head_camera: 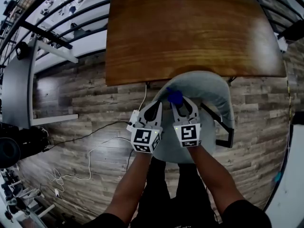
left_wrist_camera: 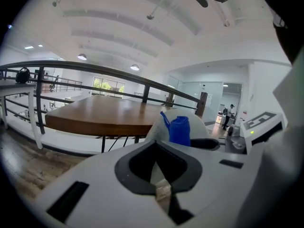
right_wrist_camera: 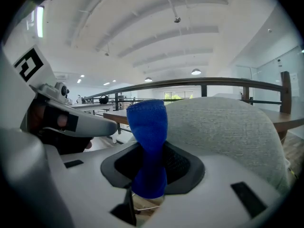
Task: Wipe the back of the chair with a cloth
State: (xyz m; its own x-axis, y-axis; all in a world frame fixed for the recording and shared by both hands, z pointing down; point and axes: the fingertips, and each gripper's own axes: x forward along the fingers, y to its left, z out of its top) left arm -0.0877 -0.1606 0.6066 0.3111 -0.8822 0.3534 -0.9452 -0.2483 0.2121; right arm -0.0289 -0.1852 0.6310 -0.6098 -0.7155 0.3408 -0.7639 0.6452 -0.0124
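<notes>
Your right claw (right_wrist_camera: pixel 147 196) pinches the cloth (right_wrist_camera: pixel 148 141) low. The chair back (right_wrist_camera: pixel 223 127) is just ahead, to its right. With that thin grip, wiping may drag the cloth loose. Your left claw (left_wrist_camera: pixel 163 190) is pressed together, empty.

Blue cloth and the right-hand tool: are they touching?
Touching. The right gripper view shows the cloth clamped between the jaws of the right tool, sticking up above them.
</notes>
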